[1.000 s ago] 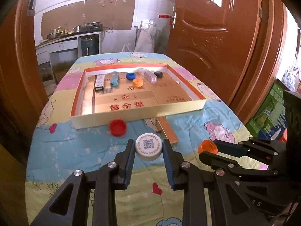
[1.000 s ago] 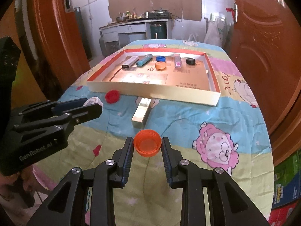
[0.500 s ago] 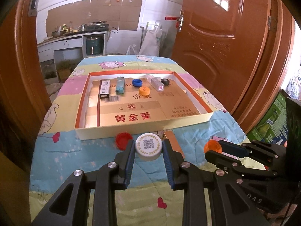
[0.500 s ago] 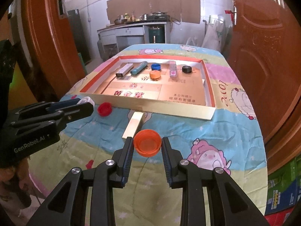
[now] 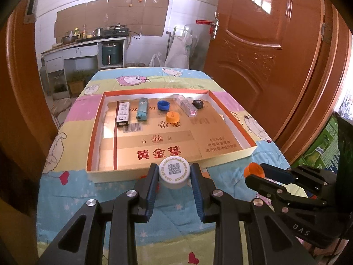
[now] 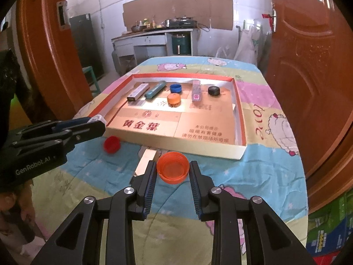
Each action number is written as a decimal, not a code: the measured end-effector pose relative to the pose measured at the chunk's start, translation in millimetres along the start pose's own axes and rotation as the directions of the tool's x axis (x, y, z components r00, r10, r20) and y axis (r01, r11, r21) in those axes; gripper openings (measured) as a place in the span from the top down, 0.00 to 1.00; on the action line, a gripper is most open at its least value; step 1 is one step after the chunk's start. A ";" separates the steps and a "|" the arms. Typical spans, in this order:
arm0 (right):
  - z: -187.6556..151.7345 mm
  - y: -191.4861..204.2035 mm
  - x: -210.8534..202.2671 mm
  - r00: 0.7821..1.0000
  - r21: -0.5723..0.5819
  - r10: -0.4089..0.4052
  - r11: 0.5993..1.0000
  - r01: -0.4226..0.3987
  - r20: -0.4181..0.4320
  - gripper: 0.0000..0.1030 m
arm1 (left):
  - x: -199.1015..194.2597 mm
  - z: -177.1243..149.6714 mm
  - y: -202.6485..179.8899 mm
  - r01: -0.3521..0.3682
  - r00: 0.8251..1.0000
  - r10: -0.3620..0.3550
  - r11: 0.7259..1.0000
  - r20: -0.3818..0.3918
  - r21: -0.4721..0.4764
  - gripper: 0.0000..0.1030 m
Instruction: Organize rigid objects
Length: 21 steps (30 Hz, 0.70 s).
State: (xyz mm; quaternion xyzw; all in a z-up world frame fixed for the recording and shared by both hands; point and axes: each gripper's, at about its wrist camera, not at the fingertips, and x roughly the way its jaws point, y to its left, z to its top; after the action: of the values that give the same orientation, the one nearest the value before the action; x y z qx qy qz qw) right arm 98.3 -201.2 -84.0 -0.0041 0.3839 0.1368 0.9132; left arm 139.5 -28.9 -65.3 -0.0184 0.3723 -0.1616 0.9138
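Note:
My left gripper [image 5: 175,169] is shut on a white cap with a QR code [image 5: 175,174], held just above the near wall of the shallow orange-rimmed box tray [image 5: 93,137]. My right gripper [image 6: 173,165] is shut on an open orange cap [image 6: 173,170], hanging over the quilt in front of the tray [image 6: 198,149]. In the left wrist view the right gripper [image 5: 256,174] shows at the right with its orange cap [image 5: 253,169]. A red cap [image 6: 112,144] and a gold box [image 6: 146,161] lie on the quilt before the tray.
At the tray's far end lie a white-and-black box [image 5: 122,113], a teal lighter [image 5: 142,109], a blue cap [image 5: 163,105], an orange cap [image 5: 172,117], a clear pink-ended case [image 5: 187,108] and a black cap [image 5: 198,103]. Wooden doors flank the quilt-covered table.
Both grippers have moved forward toward the tray and a little up, each still gripping its cap. In the left wrist view the red cap has slipped out of sight behind the gripper.

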 end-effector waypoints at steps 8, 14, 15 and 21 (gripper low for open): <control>12.0 -12.3 6.8 1.000 0.018 -0.003 1.000 0.003 0.010 0.70 | 12.6 11.2 1.6 -0.006 1.000 0.006 1.000 -0.007 0.010 0.71; 19.4 -17.3 13.0 1.000 0.019 -0.002 1.000 0.001 0.008 0.70 | 23.8 21.1 3.3 -0.015 1.000 0.015 1.000 -0.014 0.017 0.71; 18.9 -17.0 12.6 1.000 0.019 -0.003 1.000 0.002 0.008 0.70 | 25.2 22.7 3.1 -0.018 1.000 0.018 1.000 -0.015 0.018 0.71; 36.1 -25.9 24.6 1.000 0.019 -0.001 1.000 0.001 0.013 0.70 | 39.2 35.6 8.8 -0.016 0.999 0.016 1.000 -0.030 0.006 0.71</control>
State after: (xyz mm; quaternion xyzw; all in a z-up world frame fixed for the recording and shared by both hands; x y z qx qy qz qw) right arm 146.5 -216.0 -78.3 0.0054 0.3792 0.1326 0.9158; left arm 192.7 -35.8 -67.3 -0.0104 0.3855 -0.1554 0.9094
